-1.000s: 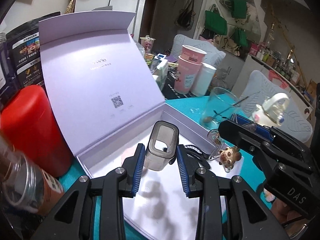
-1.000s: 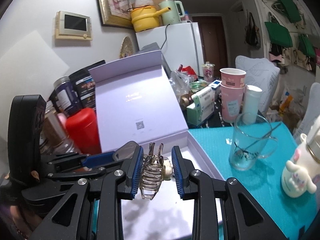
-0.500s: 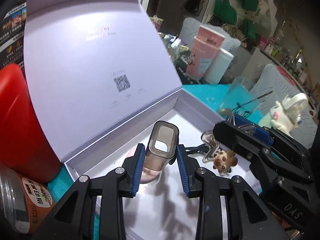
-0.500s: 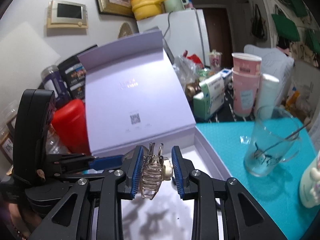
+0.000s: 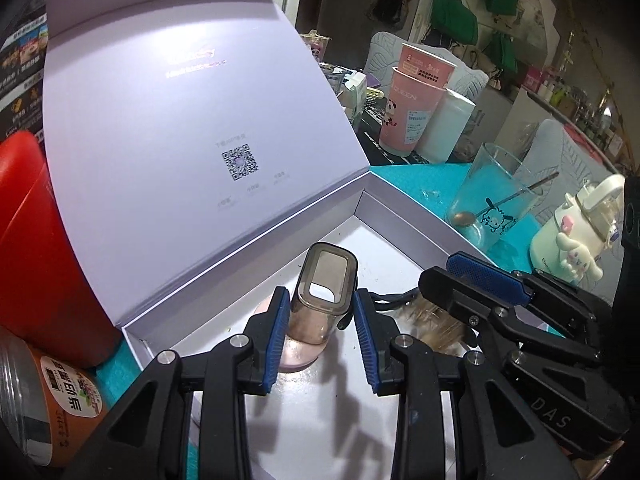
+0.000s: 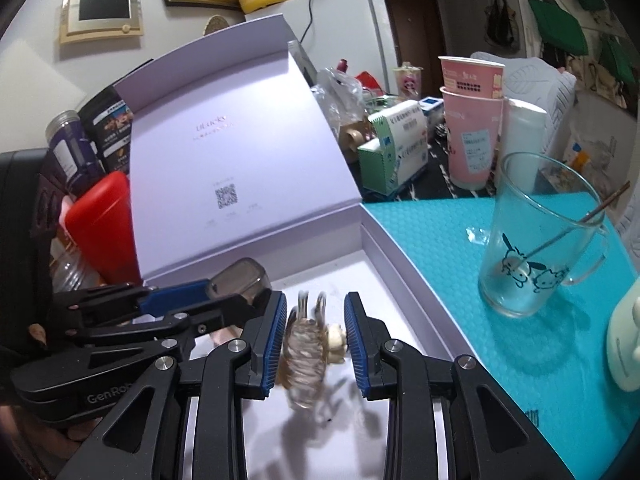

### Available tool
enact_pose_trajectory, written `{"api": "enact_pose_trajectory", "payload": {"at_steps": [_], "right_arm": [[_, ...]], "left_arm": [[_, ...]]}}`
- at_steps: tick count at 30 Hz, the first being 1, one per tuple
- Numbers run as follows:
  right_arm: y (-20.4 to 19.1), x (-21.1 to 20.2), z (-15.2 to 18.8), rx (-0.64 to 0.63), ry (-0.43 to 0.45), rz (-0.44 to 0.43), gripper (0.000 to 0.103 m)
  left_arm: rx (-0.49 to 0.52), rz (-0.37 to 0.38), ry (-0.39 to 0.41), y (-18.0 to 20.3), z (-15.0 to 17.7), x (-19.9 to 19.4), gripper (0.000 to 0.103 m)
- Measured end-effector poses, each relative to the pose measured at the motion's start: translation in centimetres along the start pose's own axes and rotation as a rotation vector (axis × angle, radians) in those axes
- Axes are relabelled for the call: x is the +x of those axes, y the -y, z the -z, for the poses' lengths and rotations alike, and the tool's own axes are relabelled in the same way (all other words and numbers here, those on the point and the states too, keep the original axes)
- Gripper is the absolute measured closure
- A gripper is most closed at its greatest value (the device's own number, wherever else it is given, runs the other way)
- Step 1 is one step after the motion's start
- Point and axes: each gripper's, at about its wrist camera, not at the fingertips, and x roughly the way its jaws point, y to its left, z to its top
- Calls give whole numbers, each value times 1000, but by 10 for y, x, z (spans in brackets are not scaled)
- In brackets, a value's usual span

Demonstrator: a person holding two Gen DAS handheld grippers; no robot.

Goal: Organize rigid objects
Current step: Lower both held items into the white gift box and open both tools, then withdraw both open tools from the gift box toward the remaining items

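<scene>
Already low inside the open lavender gift box point(image 5: 404, 216), the left gripper point(image 5: 318, 330) clamps a smoky capped bottle point(image 5: 322, 300) and the right gripper point(image 6: 316, 342) a clear claw hair clip point(image 6: 306, 354), so crowded releases could topple the bottle onto the clip.

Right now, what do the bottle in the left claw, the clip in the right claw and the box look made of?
Bottle: smoky translucent plastic, glossy, light passing through its cap.
Hair clip: clear rigid plastic, probably; blurred.
Box: matte lavender paperboard, with crisp folded edges and printed lid.
</scene>
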Motion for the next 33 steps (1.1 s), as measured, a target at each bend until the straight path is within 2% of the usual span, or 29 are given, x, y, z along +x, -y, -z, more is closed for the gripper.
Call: {"api": "enact_pose_trajectory", "payload": {"at_steps": [3,5,8,9,15,17,25,29,33], "right_arm": [[7,-3,0,23,5,23,60],[12,-8,0,38,15,31,59],[13,-15,0,34,34,55,56],[14,-17,-1,38,37,54,56],[16,-27,-4,48,58,62,54],[14,-31,-5,48,66,59,52],[11,-43,-7,49,86,67,50],[10,-54,-8,57,99,79,50],[6,-71,-7,50,112,91,45]], "left_arm": [[0,2,-57,3,-1,7,65],[-12,-9,-93,3,1,14,58],[-22,-21,-113,3,1,18,35],[-25,-21,-108,3,1,16,33],[-24,-41,-69,6,-1,3,31],[-25,-51,-59,6,-1,-1,25],[-21,-91,-47,7,-5,-12,25],[-14,-90,-22,9,-7,-23,25],[2,-86,9,14,-8,-39,25]]}}
